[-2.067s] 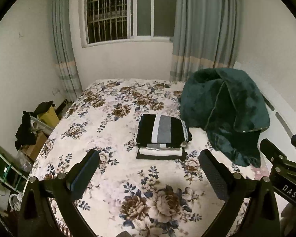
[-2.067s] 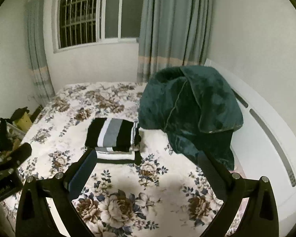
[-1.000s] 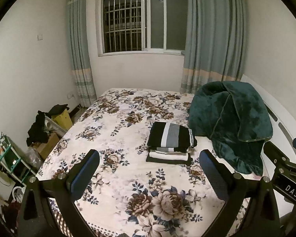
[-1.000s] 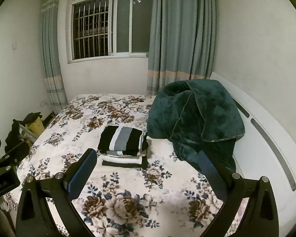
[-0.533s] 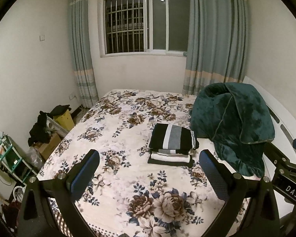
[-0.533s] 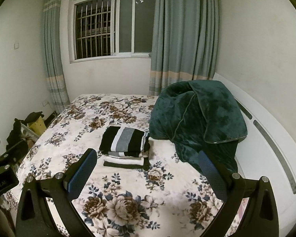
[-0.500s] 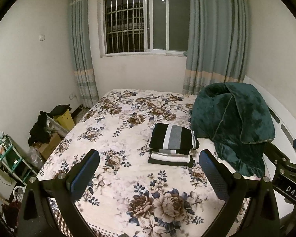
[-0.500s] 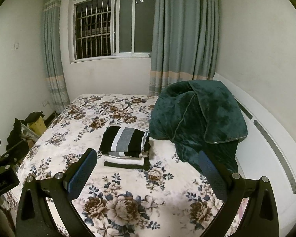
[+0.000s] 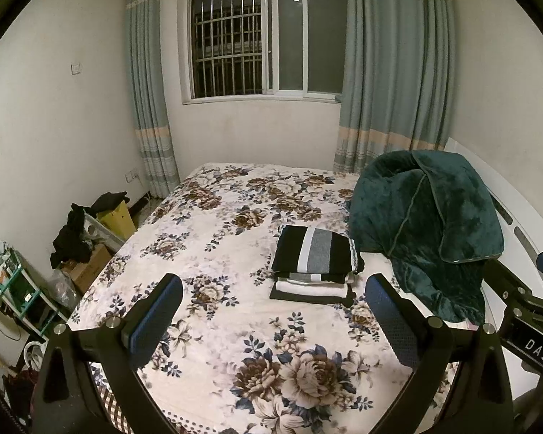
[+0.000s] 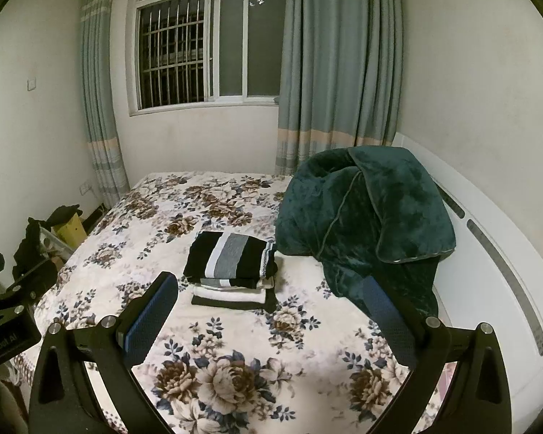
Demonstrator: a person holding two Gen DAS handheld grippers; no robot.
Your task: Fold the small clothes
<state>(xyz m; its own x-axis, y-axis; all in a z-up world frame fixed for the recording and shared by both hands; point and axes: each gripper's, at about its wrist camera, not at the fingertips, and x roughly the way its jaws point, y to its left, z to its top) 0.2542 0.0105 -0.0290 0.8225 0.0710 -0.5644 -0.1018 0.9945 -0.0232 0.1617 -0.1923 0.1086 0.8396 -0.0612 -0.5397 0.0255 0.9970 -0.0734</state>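
A stack of folded clothes, topped by a black garment with white and grey stripes, lies on the floral bedspread; it also shows in the right wrist view on the bedspread. My left gripper is open and empty, held above the bed's near part, well short of the stack. My right gripper is open and empty, likewise back from the stack. The right gripper's body shows at the right edge of the left view.
A dark green blanket is heaped on the bed's right side against the white headboard. Boxes and dark clothes and a small shelf stand on the floor at left. A barred window and curtains are behind.
Both grippers have drawn back and risen from the bed, so the stack looks smaller and more of the room shows. In the last half second almost nothing moved.
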